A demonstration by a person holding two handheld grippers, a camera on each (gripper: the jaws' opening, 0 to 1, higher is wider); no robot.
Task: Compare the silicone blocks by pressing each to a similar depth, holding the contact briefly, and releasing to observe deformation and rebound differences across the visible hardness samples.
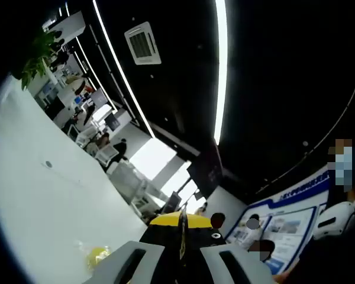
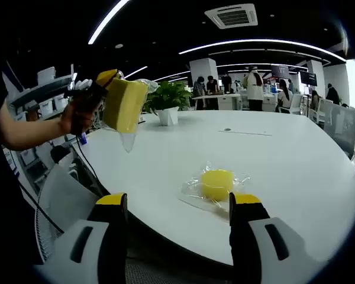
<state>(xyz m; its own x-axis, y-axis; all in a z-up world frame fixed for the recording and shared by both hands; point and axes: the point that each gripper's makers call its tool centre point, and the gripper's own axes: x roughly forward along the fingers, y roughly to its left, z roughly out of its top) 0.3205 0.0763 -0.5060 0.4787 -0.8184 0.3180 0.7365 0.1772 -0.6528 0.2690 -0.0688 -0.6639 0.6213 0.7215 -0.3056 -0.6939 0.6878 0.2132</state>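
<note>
Raised off the table (image 2: 296, 160), the left gripper (image 2: 100, 83) is clamped on a yellow block (image 2: 125, 104). Right gripper (image 2: 180, 204) jaws are held wide, near a bagged block (image 2: 216, 183).

**Hidden, cropped and unreadable**

In the left gripper view, the left gripper (image 1: 180, 260) has its jaw bases cut off at 6 o'clock, and the yellow block (image 1: 173, 220) between them shows just its top edge. The bagged block (image 1: 96, 257) at 7 o'clock is blurred. The wall poster (image 1: 284, 228) at 4 o'clock is too small to read. In the right gripper view, the person's arm (image 2: 29, 133) is cropped at 9 o'clock.
</note>
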